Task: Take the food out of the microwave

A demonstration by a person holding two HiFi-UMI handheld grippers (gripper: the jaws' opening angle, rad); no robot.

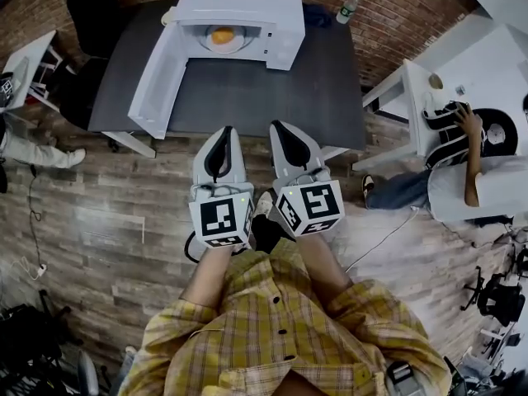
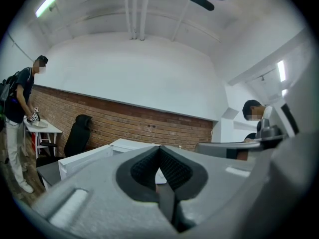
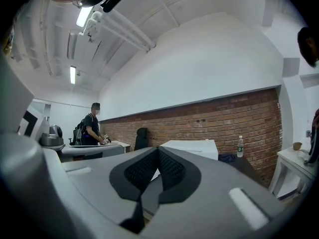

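Food (image 1: 222, 35), an orange-yellow lump on a pale plate (image 1: 205, 44), sits inside the white microwave (image 1: 239, 2) at the far side of the dark table (image 1: 272, 89), door (image 1: 157, 81) swung wide open to the left. Both claws are well short of it, held side by side close to the person's body at the table's near edge, tips pointing toward the oven. Left gripper (image 1: 225, 132): jaws together at the tips, nothing between them. Right gripper (image 1: 279, 127): same, tips closed, empty. Only the head view shows the food and the oven cavity. From the left gripper (image 2: 159, 148) view just the white door (image 2: 84, 161) and part of the microwave (image 2: 127, 144) top show over the jaws, plus a person standing (image 2: 20, 108) at a small white table far left and a black chair (image 2: 77, 136) by the brick wall. The right gripper (image 3: 158, 149) view shows the microwave (image 3: 192, 147) top, a water bottle (image 3: 240, 147) at the table's back right, and the same standing person (image 3: 92, 128) far off. Head view also has the bottle (image 1: 348, 7) and a blue cloth (image 1: 318, 15) right of the oven, and a seated person (image 1: 450, 147) at a white desk to the right. The table surface between the claws and the oven opening is bare; the open door juts out past the table's left front corner.
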